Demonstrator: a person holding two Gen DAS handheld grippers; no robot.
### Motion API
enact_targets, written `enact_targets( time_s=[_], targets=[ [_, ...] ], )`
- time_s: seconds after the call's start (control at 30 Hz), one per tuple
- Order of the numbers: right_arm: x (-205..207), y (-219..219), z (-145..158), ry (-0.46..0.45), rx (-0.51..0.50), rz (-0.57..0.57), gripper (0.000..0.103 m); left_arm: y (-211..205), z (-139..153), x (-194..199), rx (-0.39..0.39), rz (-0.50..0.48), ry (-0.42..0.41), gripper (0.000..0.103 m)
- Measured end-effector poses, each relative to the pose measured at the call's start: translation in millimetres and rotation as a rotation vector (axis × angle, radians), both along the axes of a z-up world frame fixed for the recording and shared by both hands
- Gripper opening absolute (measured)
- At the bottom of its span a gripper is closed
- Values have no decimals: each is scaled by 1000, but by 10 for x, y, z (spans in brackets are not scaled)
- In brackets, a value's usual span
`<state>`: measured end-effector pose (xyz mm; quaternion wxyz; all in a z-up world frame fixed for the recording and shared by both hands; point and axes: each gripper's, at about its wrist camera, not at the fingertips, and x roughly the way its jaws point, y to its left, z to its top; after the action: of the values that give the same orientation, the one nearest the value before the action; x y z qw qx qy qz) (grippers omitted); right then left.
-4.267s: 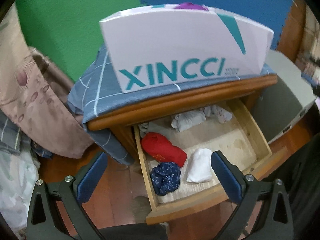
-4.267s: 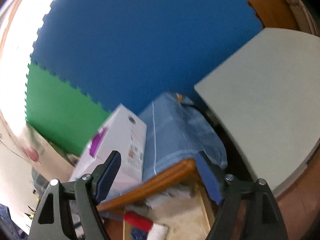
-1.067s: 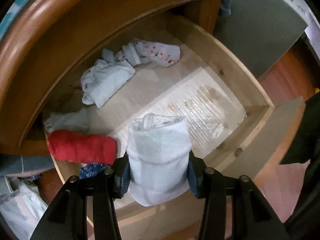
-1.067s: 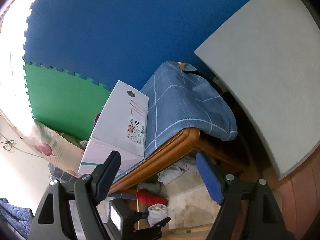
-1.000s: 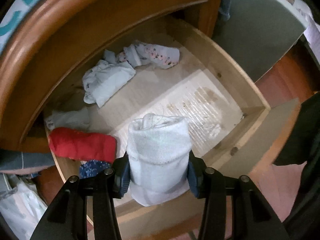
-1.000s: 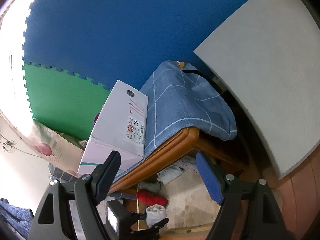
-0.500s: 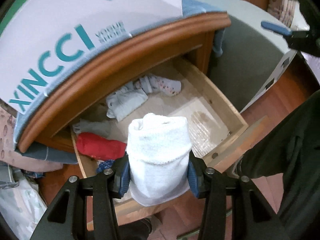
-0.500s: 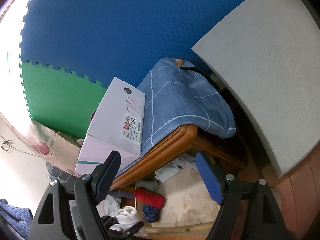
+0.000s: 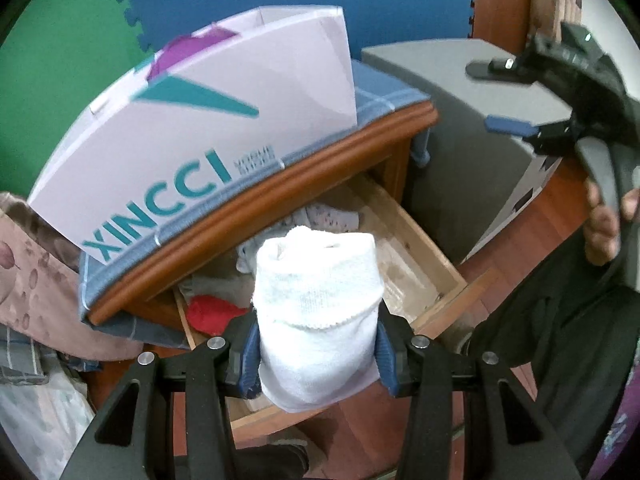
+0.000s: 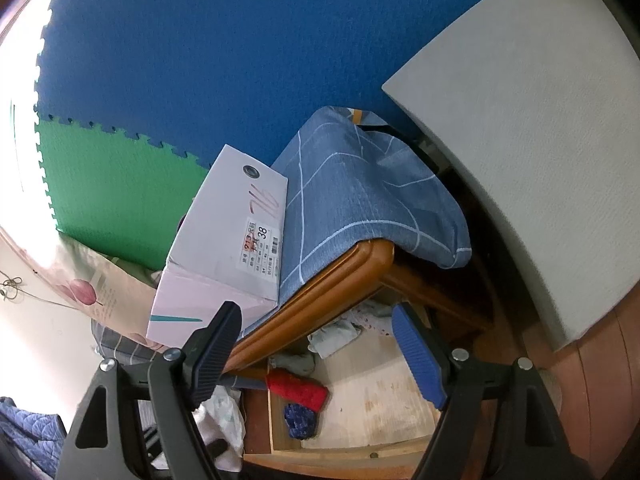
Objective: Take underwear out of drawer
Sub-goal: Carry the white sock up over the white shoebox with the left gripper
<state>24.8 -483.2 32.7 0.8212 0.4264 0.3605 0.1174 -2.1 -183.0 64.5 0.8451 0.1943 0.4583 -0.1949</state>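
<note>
white rolled underwear (image 9: 316, 304) upright, clamped above open wooden drawer (image 9: 420, 264) holding other garments

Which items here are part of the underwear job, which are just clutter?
Job: white roll in left tongs; open drawer; red roll; dark blue bundle.
Clutter: shoe box; blue checked cloth; grey panel.

Both views are bent by strong fisheye distortion, with straight edges curved and the corners cut off by a dark round vignette. Daylight is blown out to white along the left edge of the right wrist view, beside the green foam mat (image 10: 112, 184). The drawer (image 10: 360, 404) interior is left dim under the cabinet top. Slight motion blur is seen on the white box (image 9: 192, 128) lettering. The colours are rendered saturated and somewhat noisy.
</note>
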Motion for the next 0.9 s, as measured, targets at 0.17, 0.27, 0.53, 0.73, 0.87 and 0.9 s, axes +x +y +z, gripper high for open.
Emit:
enact_targets(
  time_s=[0.17, 0.27, 0.53, 0.73, 0.87, 0.9],
  targets=[
    [1, 1, -1, 2, 2, -1, 80, -16, 237, -28, -8, -8, -41, 44],
    [3, -1, -2, 2, 2, 0, 80, -34, 353, -44, -8, -16, -61, 44],
    [7, -3, 5, 2, 2, 0, 80, -85, 588, -53, -20, -32, -90, 44],
    [-7, -1, -12, 5, 7, 1, 80, -138, 808, 1, -28, -47, -124, 45],
    [-8, 3, -11, 7, 6, 2, 80, -155, 1011, 112, -41, -47, -146, 45],
    [-7, -1, -11, 8, 7, 3, 80, -150, 1055, 146, -49, -46, -146, 45]
  ],
)
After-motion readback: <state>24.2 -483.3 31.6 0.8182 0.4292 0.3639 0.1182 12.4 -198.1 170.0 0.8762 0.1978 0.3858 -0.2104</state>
